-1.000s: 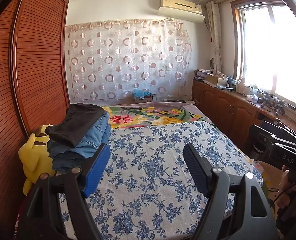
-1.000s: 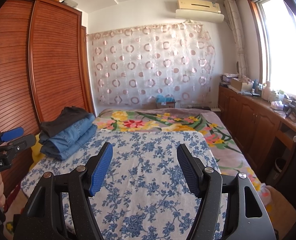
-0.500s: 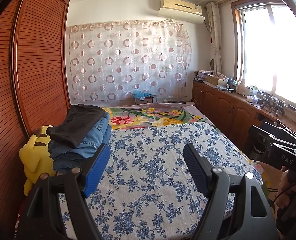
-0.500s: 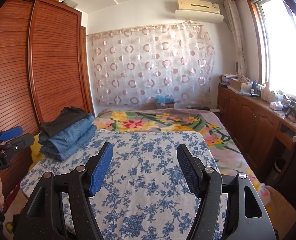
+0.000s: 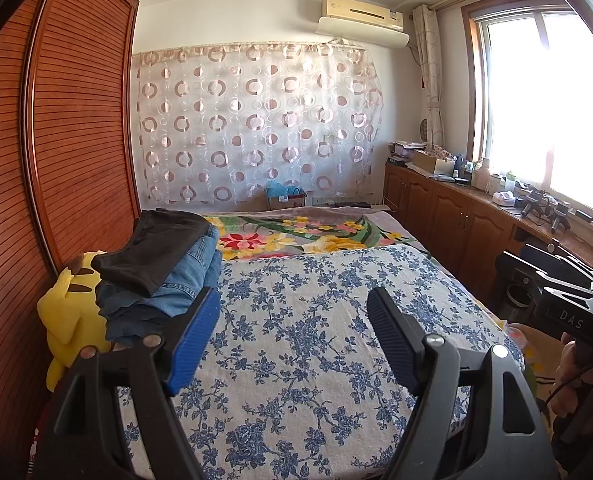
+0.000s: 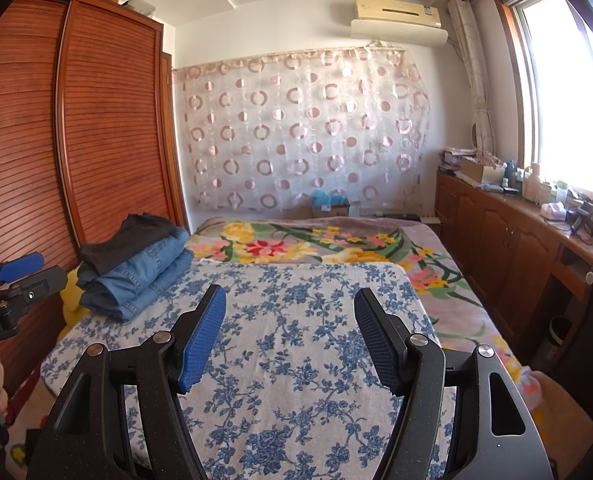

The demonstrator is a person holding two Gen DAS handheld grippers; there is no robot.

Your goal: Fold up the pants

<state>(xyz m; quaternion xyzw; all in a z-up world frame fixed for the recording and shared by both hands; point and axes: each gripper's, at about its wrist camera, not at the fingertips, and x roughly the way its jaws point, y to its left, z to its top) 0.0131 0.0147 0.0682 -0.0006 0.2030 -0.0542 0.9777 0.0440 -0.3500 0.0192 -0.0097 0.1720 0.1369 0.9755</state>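
A bedroom seen from the foot of a bed (image 5: 336,360) covered with a blue-flowered white spread. The left gripper (image 5: 294,320) and the right gripper (image 6: 290,320) both hang above the near part of the spread, jaws wide apart with nothing between the blue pads. A stack of folded pants (image 5: 164,272), two pairs of blue jeans with a dark pair on top, lies at the bed's left edge, beside a wooden wardrobe (image 5: 76,140) and touching a yellow plush toy (image 5: 70,312). A circle-patterned curtain (image 5: 256,128) hangs on the far wall. Compared with a second ago, nothing has moved: both grippers and the stack are unchanged.
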